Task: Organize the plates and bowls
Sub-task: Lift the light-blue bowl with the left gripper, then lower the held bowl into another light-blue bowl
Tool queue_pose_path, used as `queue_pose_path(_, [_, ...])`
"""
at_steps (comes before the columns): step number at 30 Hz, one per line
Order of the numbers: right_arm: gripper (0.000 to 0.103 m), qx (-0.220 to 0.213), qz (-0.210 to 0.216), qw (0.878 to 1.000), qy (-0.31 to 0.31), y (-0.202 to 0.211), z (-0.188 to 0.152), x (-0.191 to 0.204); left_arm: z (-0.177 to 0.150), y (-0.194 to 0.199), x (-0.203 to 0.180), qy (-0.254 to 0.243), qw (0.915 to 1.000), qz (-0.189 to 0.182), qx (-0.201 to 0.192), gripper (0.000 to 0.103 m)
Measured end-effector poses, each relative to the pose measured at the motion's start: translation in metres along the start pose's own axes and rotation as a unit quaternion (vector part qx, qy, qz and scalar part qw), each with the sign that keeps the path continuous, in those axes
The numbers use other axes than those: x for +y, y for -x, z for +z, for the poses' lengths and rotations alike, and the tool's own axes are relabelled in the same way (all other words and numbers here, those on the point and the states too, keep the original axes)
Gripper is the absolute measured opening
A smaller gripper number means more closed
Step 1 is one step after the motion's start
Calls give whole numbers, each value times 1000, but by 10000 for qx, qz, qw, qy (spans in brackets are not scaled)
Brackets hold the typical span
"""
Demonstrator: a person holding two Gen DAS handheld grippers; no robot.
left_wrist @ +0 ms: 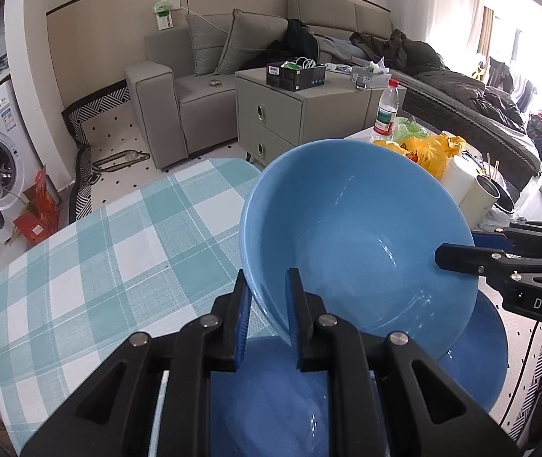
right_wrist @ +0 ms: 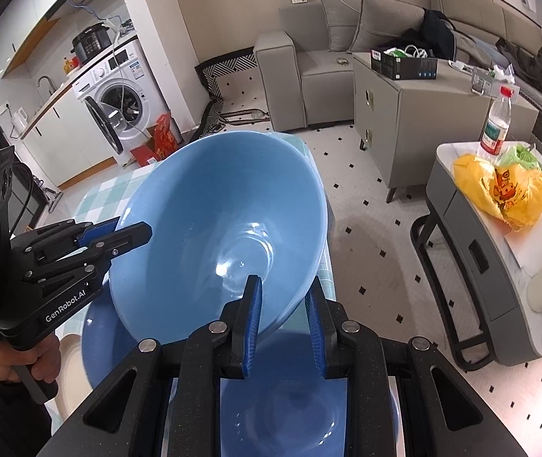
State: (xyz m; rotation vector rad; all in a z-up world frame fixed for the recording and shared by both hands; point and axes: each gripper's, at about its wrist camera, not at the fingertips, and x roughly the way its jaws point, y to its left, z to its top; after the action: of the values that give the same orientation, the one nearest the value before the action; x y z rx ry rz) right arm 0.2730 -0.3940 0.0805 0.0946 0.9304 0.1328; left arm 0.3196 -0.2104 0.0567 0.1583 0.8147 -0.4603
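Left wrist view: the left gripper (left_wrist: 267, 304) sits nearest, at 6 o'clock, its blue-padded black jaws pinching the near rim of a light blue glazed ceramic bowl (left_wrist: 354, 236), which hangs tilted above a darker blue round plate (left_wrist: 476, 358). At 3 o'clock the right gripper (left_wrist: 457, 253) clamps the bowl's far rim. A teal-and-white checked tablecloth (left_wrist: 99, 259) spreads toward 9 o'clock.

Right wrist view: the right gripper (right_wrist: 282, 312) at 6 o'clock grips the bowl (right_wrist: 225, 228) by its rim; the left gripper (right_wrist: 134, 230) at 9 o'clock holds the opposite edge. The plate (right_wrist: 301, 400) lies underneath, a yellow plastic bag (right_wrist: 499, 190) at 3 o'clock
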Motion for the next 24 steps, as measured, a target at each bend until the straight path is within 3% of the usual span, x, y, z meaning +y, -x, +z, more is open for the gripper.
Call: queue_pose_path(24, [23,-203,248,9980,544,56,-33,81,-47,86,22,249,9982,385,-390,16])
